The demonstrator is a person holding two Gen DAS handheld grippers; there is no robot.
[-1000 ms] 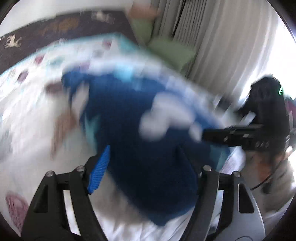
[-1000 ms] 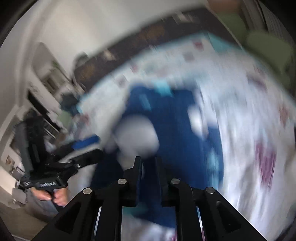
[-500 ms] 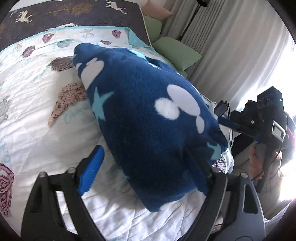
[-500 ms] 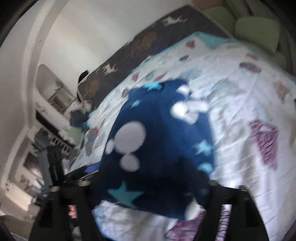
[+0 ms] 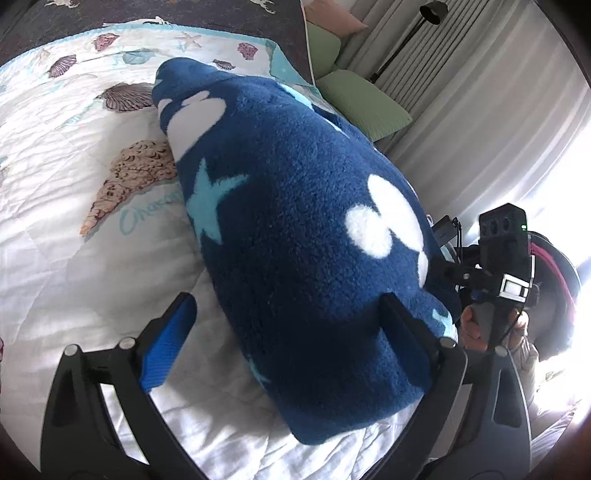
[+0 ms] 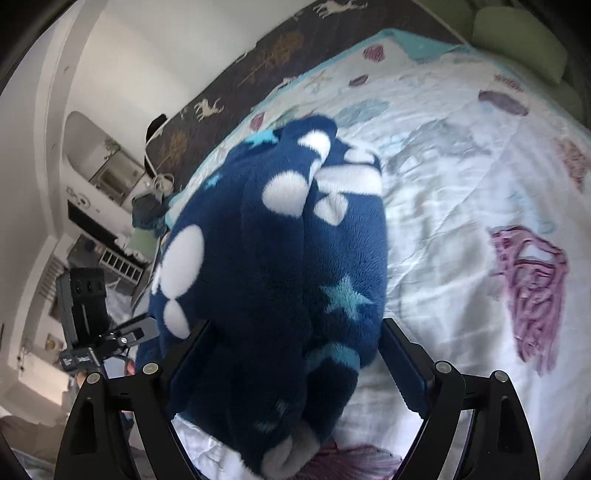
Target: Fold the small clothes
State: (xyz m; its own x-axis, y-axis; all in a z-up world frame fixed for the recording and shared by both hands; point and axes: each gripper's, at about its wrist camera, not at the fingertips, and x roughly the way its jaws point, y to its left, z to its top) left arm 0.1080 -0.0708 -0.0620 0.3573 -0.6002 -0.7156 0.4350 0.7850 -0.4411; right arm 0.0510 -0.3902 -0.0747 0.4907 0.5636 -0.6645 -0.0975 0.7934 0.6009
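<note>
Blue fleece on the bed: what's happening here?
A person with two handheld grippers is folding a blue fleece garment with stars and white blobs on a seashell quilt. It lies bunched and doubled over. The left gripper and right gripper both stand open, jaws straddling the near end, neither clamped on it.

One blue fleece garment (image 5: 303, 236) is counted on one bed (image 5: 74, 229); two green pillows (image 5: 364, 103) and one floor lamp (image 5: 413, 33) are seen, and two hand-held grippers, left (image 5: 291, 339) and right (image 6: 295, 354), are counted
</note>
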